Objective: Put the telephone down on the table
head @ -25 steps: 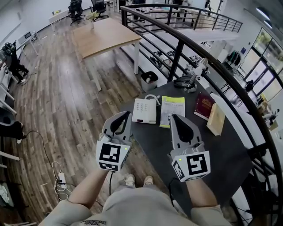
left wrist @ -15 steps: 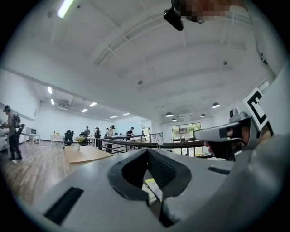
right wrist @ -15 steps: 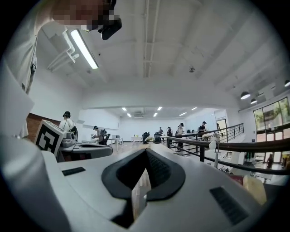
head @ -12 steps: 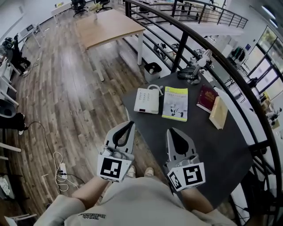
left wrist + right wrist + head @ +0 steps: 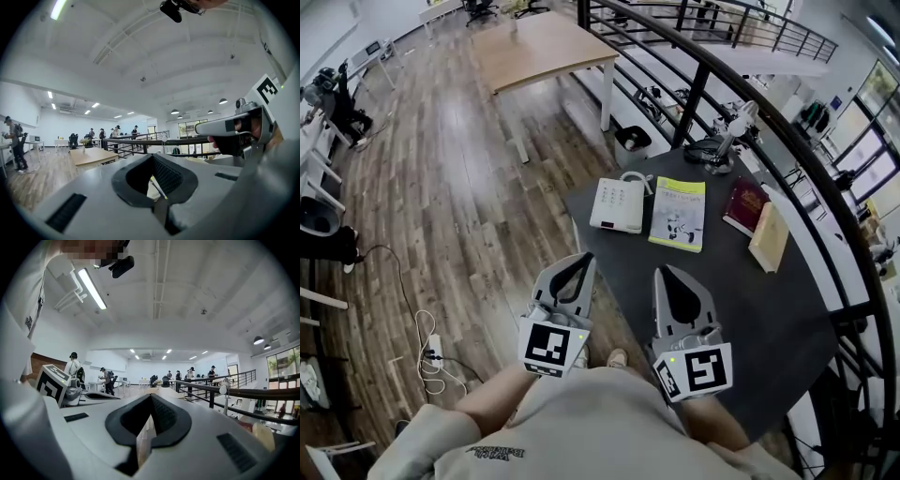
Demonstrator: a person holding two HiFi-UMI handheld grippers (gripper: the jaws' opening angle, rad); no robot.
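Head view, clock readings taken from the centre of the table (image 5: 741, 309).

- Phone (image 5: 617, 204): lies flat on the table top at about 10 o'clock, close to the far-left edge. Keypad faces up and the coiled cord is at its far end. Nothing touches it. It sits square on the surface with no overhang visible, so it looks stable as placed.
- Booklet (image 5: 678, 214): just beside the phone, at the phone's 3 o'clock, lying flat.
- Red book (image 5: 744, 206) and tan book (image 5: 769, 236): near 1 o'clock, well apart from the phone.
- Lamp (image 5: 719, 148): at 12 o'clock, by the railing (image 5: 806, 169).
- Left gripper (image 5: 579, 264): at about 8 o'clock, tip near the table edge, body over the floor (image 5: 441, 187). Its own view shows the claw closed with nothing between the jaws.
- Right gripper (image 5: 664, 277): at about 7 o'clock, over the near part of the table. Its claw is also closed and empty.

Both grippers point level, side by side, towards 12 o'clock. They are held close to the person's body and well apart from the phone.

Judgement: the phone rests on the table and neither claw carries anything, so the set-down looks complete. The grippers' place suits a neutral hold, clear of the cord and the books. I can't tell whether the handset sits properly in its cradle, because it is too small in view.
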